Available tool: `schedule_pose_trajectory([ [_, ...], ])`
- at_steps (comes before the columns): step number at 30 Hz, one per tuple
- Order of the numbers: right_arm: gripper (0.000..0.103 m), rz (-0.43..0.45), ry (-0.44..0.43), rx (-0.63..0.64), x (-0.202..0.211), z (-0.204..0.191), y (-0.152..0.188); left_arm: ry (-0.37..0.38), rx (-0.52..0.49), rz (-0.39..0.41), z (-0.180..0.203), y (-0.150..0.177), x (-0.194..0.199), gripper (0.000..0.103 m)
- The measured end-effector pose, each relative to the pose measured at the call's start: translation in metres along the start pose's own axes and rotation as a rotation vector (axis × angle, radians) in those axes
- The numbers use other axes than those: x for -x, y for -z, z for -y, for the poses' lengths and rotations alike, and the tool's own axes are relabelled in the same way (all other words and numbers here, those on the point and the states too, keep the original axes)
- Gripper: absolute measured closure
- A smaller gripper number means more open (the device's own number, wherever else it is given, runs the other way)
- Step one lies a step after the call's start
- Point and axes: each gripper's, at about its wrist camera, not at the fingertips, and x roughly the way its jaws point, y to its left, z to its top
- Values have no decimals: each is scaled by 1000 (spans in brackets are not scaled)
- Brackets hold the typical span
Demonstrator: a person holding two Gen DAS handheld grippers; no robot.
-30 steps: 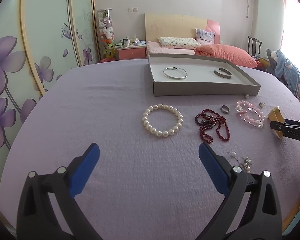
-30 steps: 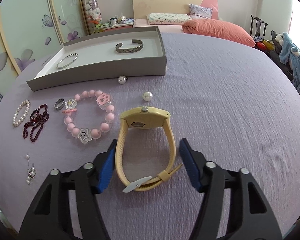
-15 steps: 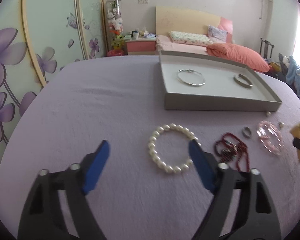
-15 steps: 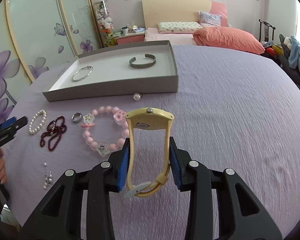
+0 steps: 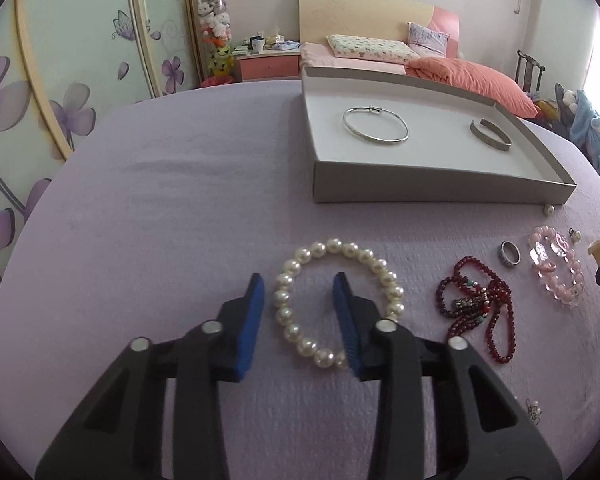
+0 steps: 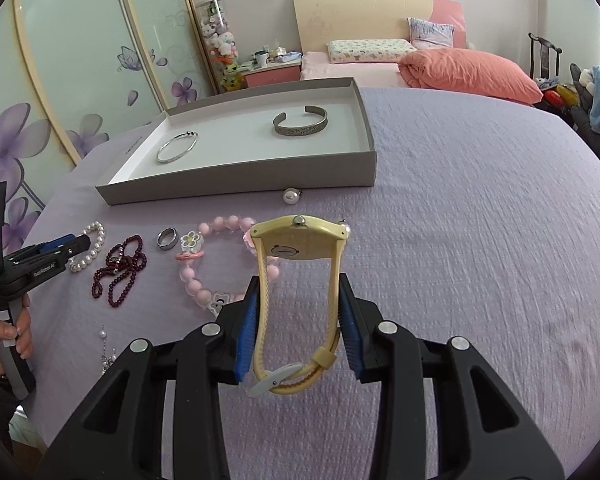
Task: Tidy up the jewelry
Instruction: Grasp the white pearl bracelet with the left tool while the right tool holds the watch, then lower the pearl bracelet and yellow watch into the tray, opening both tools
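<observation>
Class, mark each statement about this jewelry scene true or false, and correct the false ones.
1. The right tongs grip the yellow watch. True.
2. The gray tray holds three bracelets. False: two, a thin bangle and a wide cuff.
3. The left tongs straddle one side of the pearl bracelet. True.
4. The silver ring lies in the tray. False: on the purple cloth.

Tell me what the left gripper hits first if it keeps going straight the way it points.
The left gripper already straddles the pearl bracelet's near-left beads, so those come first. Past the ring's far side, probably the gray tray's front wall, though depth is unclear.
</observation>
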Motion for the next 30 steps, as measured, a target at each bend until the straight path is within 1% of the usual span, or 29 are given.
schedule_pose_trajectory([
  [5, 65, 9, -11, 3, 6, -1, 0, 3, -2, -4, 1, -1, 0, 75],
  [7, 65, 13, -15, 6, 8, -3, -1, 7, -9, -5, 2, -2, 0, 81],
  [9, 65, 15, -19, 8, 9, -4, -1, 6, -16, -7, 4, -3, 0, 90],
  [10, 65, 17, -23, 9, 10, -6, 0, 4, -22, -9, 5, -3, -1, 93],
  [13, 65, 19, -32, 14, 12, -10, -1, -3, -33, -8, 6, -3, 0, 93],
  [19, 65, 37, -43, 25, 20, -15, -3, 25, -13, -10, -2, 4, 9, 94],
  [23, 65, 48, -47, 28, 23, -18, -4, 48, -12, 34, -5, 5, 28, 94],
  [30, 65, 59, -60, 35, 29, -25, -5, 121, -1, 138, -5, 0, 77, 94],
])
